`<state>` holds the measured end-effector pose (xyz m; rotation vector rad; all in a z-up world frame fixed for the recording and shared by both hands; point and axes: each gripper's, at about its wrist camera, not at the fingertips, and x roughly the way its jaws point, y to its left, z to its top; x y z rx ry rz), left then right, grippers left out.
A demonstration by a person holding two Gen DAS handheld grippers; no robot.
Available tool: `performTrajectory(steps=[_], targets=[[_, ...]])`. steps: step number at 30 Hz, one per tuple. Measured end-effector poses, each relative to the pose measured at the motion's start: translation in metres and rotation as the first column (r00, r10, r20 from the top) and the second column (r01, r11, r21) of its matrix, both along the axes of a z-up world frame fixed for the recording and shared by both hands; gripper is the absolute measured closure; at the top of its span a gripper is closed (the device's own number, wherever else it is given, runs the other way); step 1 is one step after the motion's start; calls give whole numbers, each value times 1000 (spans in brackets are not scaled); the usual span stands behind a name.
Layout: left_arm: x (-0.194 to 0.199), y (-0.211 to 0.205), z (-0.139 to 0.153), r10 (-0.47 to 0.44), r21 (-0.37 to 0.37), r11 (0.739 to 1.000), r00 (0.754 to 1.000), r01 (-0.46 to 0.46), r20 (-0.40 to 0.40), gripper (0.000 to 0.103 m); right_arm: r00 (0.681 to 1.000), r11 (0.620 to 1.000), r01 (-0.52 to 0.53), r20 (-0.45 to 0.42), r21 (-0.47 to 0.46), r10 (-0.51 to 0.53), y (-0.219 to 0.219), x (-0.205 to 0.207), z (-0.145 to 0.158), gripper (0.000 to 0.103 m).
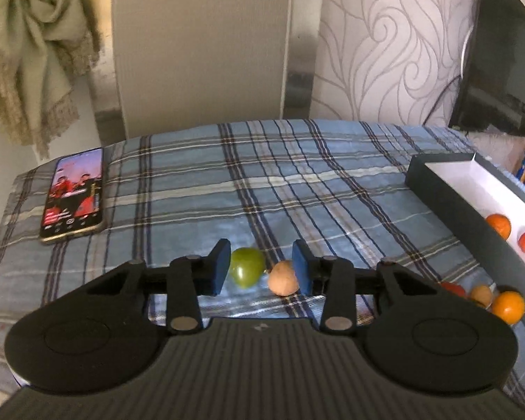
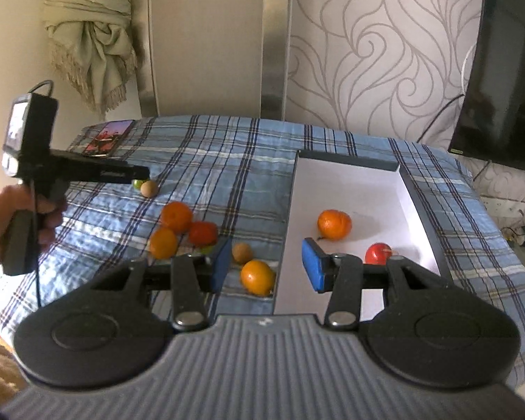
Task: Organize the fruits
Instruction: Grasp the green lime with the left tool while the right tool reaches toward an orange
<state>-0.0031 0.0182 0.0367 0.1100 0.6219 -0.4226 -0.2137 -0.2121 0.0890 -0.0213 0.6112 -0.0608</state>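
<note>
Tongs come first in both views, their black bodies filling the foreground. Behind them, going from largest to smallest: a desk (image 2: 248,161) under a blue plaid cloth, then a white-floored box (image 2: 353,189) with dark walls on its right side, then the fruit.

Left tongs (image 1: 262,267) are held low with their blue pads apart, bracketing a green fruit (image 1: 246,271) and a tan fruit (image 1: 281,277) that sit just beside each other on the cloth. Neither is gripped yet. Right tongs (image 2: 266,268) also stand apart, empty, hovering over the box's near left wall.

Inside the box lie one orange (image 2: 334,224) and one small red fruit (image 2: 378,252). A loose cluster waits on the cloth just left of the box: orange, red and tan pieces, with another orange (image 2: 258,277) touching the box wall.

Risks, as I judge them: closing now could catch both fruits at once, so one squirts out and rolls. Round fruit on rumpled cloth will roll easily, perhaps off the desk edge. A hard squeeze might bruise the green one. A phone (image 1: 74,194) lies at the far left, well apart from the fruit and unlikely to be struck.
</note>
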Motion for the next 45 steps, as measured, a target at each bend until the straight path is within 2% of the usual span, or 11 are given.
performTrajectory(steps=[6, 11, 14, 18, 24, 26, 31, 37, 39, 42, 45], targets=[[14, 12, -9, 54, -29, 998, 998, -55, -26, 68, 1000, 1000, 10, -4, -20, -10, 10, -8, 1, 56], [19, 7, -9, 36, -9, 999, 999, -36, -2, 68, 1000, 999, 0, -16, -34, 0, 18, -10, 0, 56], [24, 13, -10, 57, -52, 997, 998, -58, -31, 68, 1000, 999, -15, -21, -43, 14, 24, -11, -1, 56], [22, 13, -11, 33, -44, 998, 999, -35, -32, 68, 998, 997, -54, -43, -54, 52, 32, -8, -6, 56], [21, 17, -12, 32, -73, 997, 997, -37, -67, 68, 987, 979, -122, -124, -164, 102, 50, 12, -20, 56], [21, 19, -12, 30, -78, 996, 997, -35, -68, 68, 984, 955, -125, -158, -269, 85, 58, 21, -27, 56], [20, 20, -12, 12, -73, 997, 998, -17, -69, 68, 970, 848, -192, -225, -495, 88, 75, 39, -47, 57], [23, 21, -14, -10, -75, 997, 996, 4, -85, 68, 943, 729, -276, -323, -627, 79, 86, 51, -71, 65], [25, 20, -16, -13, -73, 997, 995, 6, -96, 68, 923, 730, -306, -379, -611, 70, 85, 58, -75, 68], [28, 19, -19, -17, -73, 997, 994, 10, -104, 68, 913, 698, -330, -403, -636, 66, 87, 64, -81, 69], [30, 19, -20, -23, -75, 997, 995, 15, -100, 68, 911, 710, -331, -408, -621, 67, 85, 68, -78, 70]])
